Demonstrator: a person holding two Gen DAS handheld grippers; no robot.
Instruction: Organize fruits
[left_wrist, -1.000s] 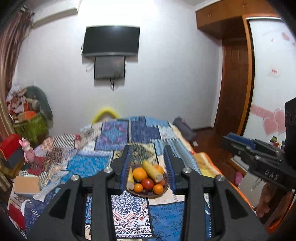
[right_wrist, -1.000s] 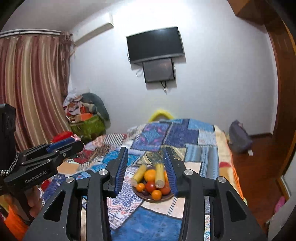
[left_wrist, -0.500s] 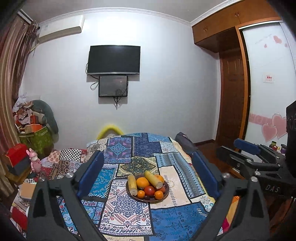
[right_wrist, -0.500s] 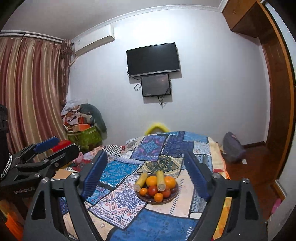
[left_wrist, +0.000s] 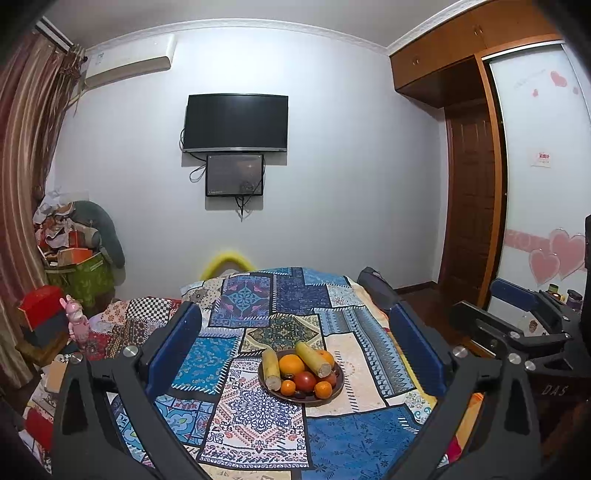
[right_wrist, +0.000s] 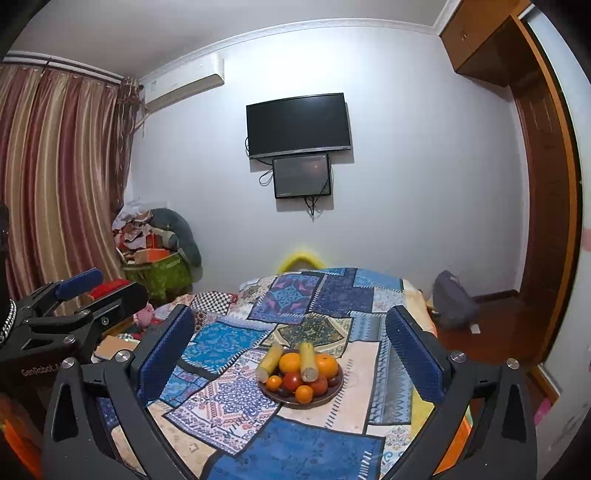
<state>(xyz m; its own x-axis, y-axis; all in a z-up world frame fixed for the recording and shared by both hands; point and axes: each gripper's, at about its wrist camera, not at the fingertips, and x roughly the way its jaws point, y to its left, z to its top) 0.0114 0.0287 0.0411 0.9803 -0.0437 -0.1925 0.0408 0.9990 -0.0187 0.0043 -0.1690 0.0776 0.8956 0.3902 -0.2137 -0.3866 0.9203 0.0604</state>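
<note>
L claw (left_wrist: 295, 350) spread wide, R claw (right_wrist: 290, 350) spread wide, both empty, fruit plate (left_wrist: 301, 397) frame ctr on patchwork bed (left_wrist: 351, 439), TV (left_wrist: 235, 123) upper ctr

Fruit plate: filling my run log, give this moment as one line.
left gripper: open, empty | right gripper: open, empty | fruit plate: untouched on patchwork cloth

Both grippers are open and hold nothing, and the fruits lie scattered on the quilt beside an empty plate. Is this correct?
Not quite. The plate is not empty: the fruits are piled on it, as the left wrist view shows. The left gripper and right gripper are indeed open and hold nothing.
</note>
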